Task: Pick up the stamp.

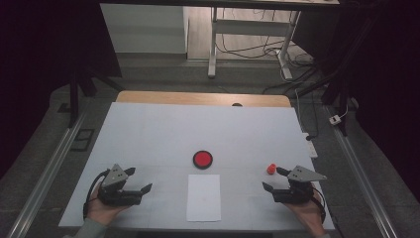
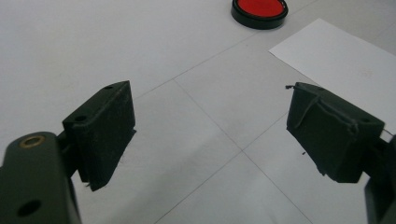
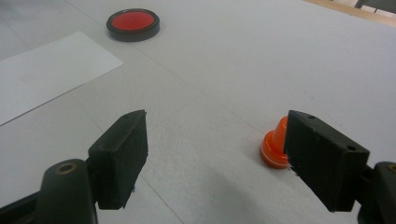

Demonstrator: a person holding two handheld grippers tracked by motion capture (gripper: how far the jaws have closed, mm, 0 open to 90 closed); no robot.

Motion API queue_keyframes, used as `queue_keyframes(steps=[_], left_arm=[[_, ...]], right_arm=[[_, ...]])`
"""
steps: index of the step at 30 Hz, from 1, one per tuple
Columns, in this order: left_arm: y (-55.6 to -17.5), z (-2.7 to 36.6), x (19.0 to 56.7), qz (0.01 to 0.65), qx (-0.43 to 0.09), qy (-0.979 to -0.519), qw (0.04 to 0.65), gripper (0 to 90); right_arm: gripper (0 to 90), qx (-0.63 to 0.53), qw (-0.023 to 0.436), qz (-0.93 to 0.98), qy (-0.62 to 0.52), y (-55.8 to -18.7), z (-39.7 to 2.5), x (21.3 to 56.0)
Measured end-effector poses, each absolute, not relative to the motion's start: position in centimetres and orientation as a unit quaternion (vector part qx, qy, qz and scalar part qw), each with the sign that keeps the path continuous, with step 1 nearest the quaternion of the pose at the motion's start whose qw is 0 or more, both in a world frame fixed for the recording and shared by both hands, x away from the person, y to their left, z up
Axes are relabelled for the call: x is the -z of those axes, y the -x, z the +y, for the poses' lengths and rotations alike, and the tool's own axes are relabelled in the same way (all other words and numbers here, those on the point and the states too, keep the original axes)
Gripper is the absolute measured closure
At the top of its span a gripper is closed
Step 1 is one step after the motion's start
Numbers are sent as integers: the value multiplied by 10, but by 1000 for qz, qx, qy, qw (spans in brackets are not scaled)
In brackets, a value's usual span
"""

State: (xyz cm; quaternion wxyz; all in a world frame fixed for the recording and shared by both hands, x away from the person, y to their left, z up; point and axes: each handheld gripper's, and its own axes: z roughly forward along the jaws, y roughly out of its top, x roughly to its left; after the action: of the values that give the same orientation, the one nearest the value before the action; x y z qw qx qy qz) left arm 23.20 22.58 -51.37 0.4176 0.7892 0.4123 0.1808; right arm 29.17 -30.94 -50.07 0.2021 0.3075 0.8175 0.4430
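Note:
A round black dish with a red centre (image 1: pixel 202 159) sits mid-table, and it appears far off in both gripper views (image 2: pixel 259 11) (image 3: pixel 133 23). A white paper sheet (image 1: pixel 203 197) lies just in front of it (image 2: pixel 341 51) (image 3: pixel 42 70). A small orange cone-shaped piece (image 1: pixel 271 168) rests on the table at the right, partly behind the right jaw (image 3: pixel 275 143). My left gripper (image 1: pixel 138 180) is open near the front left, jaws wide with nothing between them (image 2: pixel 212 135). My right gripper (image 1: pixel 274 179) is open at the front right, beside the orange piece (image 3: pixel 217 156).
The white table top (image 1: pixel 163 134) has a wooden strip (image 1: pixel 203 98) along its far edge. Beyond it stand a metal desk frame (image 1: pixel 214 44) and loose cables (image 1: pixel 277 49) on the floor. A white power strip (image 1: pixel 311 148) hangs off the right edge.

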Motion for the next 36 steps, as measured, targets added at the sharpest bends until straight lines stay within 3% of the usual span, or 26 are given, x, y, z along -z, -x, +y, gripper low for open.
queue_keyframes(steps=[36], left_arm=[[-236, 224, 518, 417, -172, -792, 411, 165]], right_arm=[[271, -452, 212, 814, -297, -291, -305, 488]])
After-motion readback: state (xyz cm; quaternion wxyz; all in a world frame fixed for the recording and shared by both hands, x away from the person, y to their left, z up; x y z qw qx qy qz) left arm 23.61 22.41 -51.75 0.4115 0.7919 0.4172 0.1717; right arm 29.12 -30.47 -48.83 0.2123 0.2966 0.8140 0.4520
